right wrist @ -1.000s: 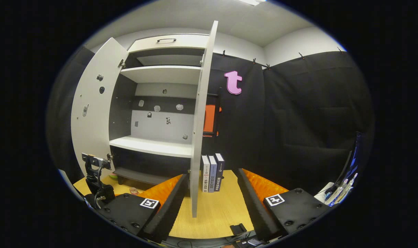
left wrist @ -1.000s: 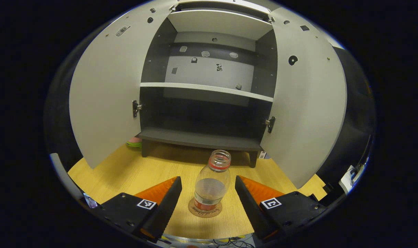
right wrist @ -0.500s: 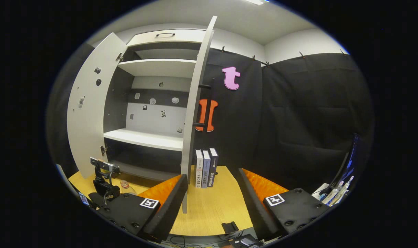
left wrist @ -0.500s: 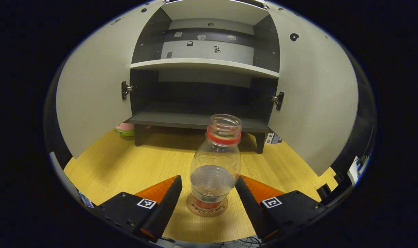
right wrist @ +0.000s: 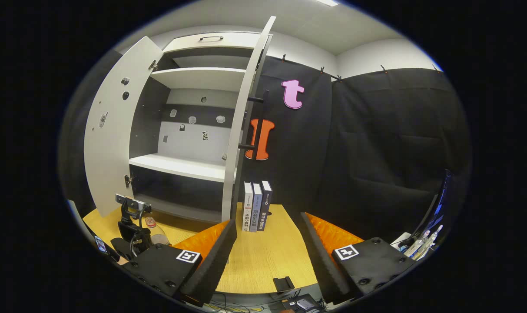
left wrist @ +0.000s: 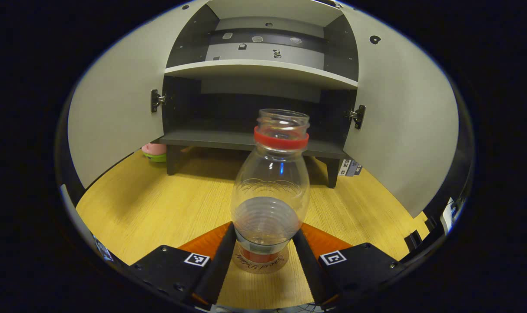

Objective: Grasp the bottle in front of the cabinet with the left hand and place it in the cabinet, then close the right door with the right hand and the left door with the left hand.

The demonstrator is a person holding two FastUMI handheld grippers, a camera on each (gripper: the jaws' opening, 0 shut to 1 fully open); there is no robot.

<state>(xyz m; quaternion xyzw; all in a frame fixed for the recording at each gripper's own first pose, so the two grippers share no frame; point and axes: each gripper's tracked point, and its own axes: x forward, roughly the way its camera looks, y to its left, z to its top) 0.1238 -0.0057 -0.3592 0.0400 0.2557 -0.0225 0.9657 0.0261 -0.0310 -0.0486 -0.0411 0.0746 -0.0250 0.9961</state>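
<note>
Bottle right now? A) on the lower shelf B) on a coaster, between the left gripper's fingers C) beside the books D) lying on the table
B: the bottle stands upright on a round coaster with the left gripper closed in around its base.

left gripper (left wrist: 263, 256): low over the tabletop, level, fingers narrowed to flank the bottle (left wrist: 270, 191) base, contact unclear | right gripper (right wrist: 267, 243): held level, fingers spread wide, nothing between them | the left gripper also appears at lower left of right gripper view
</note>
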